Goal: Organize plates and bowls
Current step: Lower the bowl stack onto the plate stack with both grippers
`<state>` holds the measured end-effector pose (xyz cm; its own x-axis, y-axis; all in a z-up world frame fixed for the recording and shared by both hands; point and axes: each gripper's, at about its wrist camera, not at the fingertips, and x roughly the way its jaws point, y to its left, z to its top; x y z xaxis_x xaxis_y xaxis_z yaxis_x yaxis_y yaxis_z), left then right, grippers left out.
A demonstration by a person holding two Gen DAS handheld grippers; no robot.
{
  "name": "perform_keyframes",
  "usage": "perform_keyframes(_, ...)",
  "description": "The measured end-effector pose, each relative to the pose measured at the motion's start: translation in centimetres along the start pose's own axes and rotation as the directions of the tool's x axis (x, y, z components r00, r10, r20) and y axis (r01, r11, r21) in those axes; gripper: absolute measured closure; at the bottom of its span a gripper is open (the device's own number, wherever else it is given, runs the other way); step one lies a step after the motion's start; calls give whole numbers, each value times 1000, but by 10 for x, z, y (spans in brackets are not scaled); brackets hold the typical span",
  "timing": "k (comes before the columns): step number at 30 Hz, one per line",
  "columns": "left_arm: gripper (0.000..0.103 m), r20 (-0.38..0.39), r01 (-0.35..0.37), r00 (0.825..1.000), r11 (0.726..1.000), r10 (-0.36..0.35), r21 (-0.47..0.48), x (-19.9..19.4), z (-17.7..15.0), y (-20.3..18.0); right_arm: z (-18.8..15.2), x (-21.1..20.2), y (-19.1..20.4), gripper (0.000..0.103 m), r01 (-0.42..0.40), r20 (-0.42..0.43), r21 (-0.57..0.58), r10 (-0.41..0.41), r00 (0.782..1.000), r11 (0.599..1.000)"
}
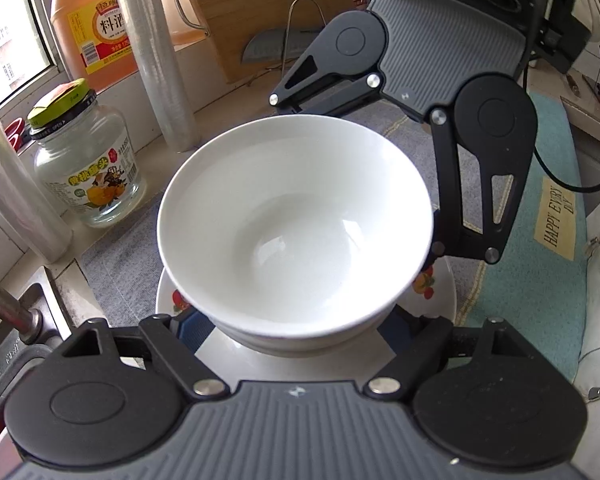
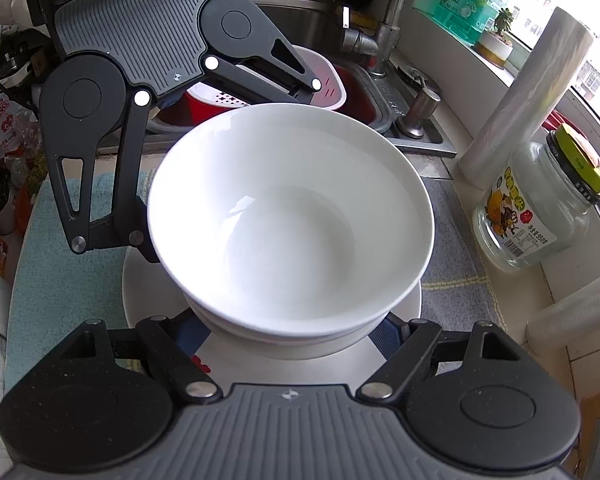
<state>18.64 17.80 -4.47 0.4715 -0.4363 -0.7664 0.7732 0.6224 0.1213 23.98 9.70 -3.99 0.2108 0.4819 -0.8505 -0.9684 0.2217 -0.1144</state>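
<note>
A white bowl (image 1: 296, 224) is nested on another white bowl (image 1: 300, 340), and both stand on a fruit-patterned plate (image 1: 432, 284) on a cloth mat. The stack fills the right wrist view too: top bowl (image 2: 292, 216), lower bowl (image 2: 284, 338), plate (image 2: 148, 296). My left gripper (image 1: 296, 320) has its jaws spread wide around the near side of the stack, blue fingers (image 1: 188, 322) beside the lower bowl. My right gripper (image 2: 292, 328) faces it from the opposite side, jaws equally wide, blue fingers (image 2: 392, 330) flanking the bowls. Fingertips are hidden under the bowls; contact cannot be told.
A glass jar with green lid (image 1: 86, 160) and plastic-wrap rolls (image 1: 156, 56) stand by the window. A large orange bottle (image 1: 92, 20) and cutting board (image 1: 260, 8) are behind. The sink (image 2: 340, 92) with a red and white basin and faucet (image 2: 388, 32) lies beyond the mat.
</note>
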Motion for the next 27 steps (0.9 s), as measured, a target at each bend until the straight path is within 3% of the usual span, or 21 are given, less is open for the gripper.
perform_keyframes(10,16,10,-3,1000,1000,3,-18,1,-2,1,2,2,1,17,8,-5,14,-8,1000,1000)
perform_keyframes(15,9,6,-19,1000,1000,19,-15,3,-5,-2,-1,0,-1,0,12,17,37,-12,1000,999)
perform_keyframes(20,7,32,-33,999,999,35,-36,-4,-10,-5,0,-4,2,0,22,24,53,-23,999,998)
perform_keyframes(24,5,70,-93,993,992,99,-84,-15,-18,-8,-2,-10,6,0,54,29,84,-57,998,995)
perform_keyframes(27,3,116,-172,976,980,184,-104,-30,-26,-21,-7,-20,11,0,92,31,121,-96,995,988)
